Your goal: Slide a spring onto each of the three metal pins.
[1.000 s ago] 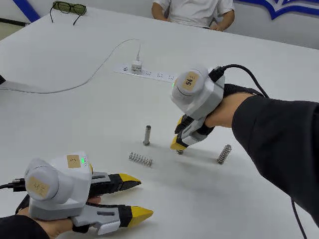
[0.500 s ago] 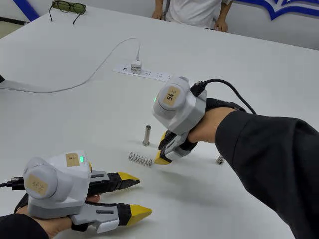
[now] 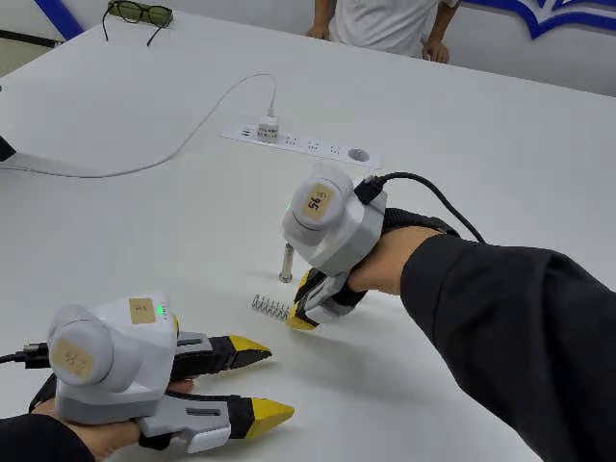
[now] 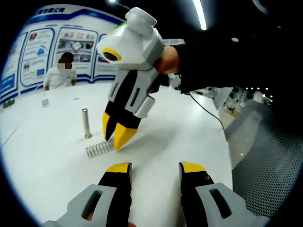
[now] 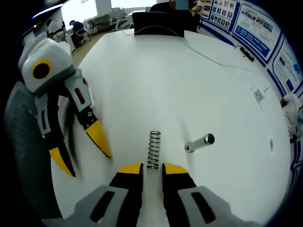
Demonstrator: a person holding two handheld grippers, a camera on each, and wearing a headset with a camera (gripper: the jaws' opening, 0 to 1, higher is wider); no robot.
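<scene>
The white table (image 3: 144, 212) is being worked over by two grippers. The left gripper (image 3: 252, 385) is being held low at the near side, its jaws spread on nothing. The right gripper (image 3: 301, 318) is being pointed down, jaws slightly parted at one end of the spring (image 3: 269, 307), which is lying flat near the upright pin (image 3: 287, 262).

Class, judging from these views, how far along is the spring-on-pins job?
Done: nothing visible; the upright pin stands bare. In hand: the right gripper is open, fingers either side of the end of a spring lying on the table. The left gripper rests open. Left: lifting that spring and sliding it on.
</scene>
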